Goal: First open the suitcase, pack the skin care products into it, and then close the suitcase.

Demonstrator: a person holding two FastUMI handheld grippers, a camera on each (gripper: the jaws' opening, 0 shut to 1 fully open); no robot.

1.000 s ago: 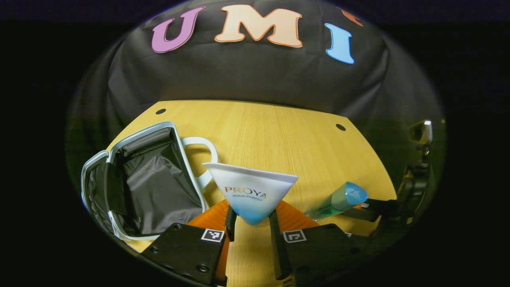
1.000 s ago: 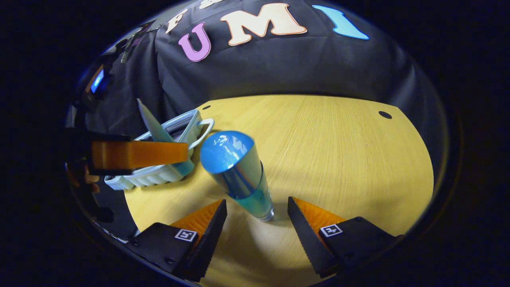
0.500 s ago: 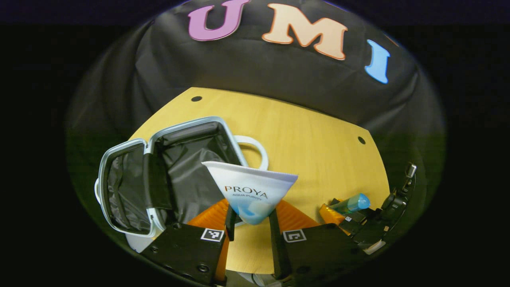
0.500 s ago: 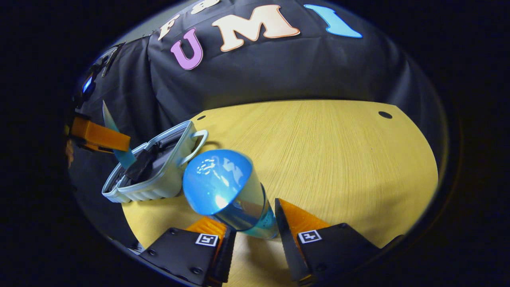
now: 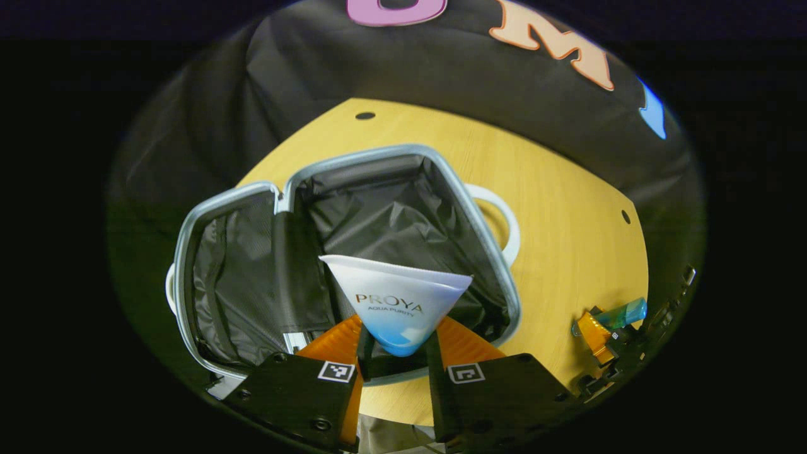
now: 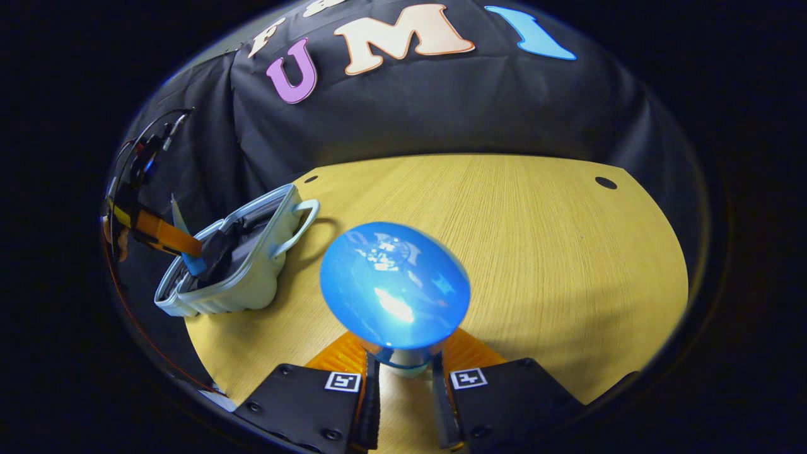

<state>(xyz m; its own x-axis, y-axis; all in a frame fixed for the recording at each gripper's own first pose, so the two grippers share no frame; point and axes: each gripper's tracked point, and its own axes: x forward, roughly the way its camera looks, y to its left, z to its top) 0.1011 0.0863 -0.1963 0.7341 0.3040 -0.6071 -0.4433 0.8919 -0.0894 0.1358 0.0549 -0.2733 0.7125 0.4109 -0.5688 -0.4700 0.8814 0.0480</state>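
**2 products gripped, suitcase lying open**

While the suitcase [image 5: 353, 252] lies open across the centre of the left gripper view, both halves flat on the wooden counter [image 5: 555, 208] and its dark lining bare, the left tongs [image 5: 396, 353] hang over it, closed on the narrow end of a white-and-blue tube [image 5: 396, 299]. The tube's wide crimped end points away from the camera, over the right-hand half of the case, a hold that looks chosen so the tube can be dropped straight into that compartment. In the right gripper view, the same tongs appear at the left of the frame [image 6: 189, 252] with the tube reaching down toward the case's rim [image 6: 239, 284].

At the bottom centre of the right gripper view, the right tongs [image 6: 403, 384] are clamped narrow on a blue-capped bottle [image 6: 396, 287], whose cap faces the camera. In the left gripper view, that bottle [image 5: 621, 313] sits at the far right, well apart from the case, seemingly waiting its turn.

By this evidence the opening is done, packing is under way with nothing yet inside, and closing remains.
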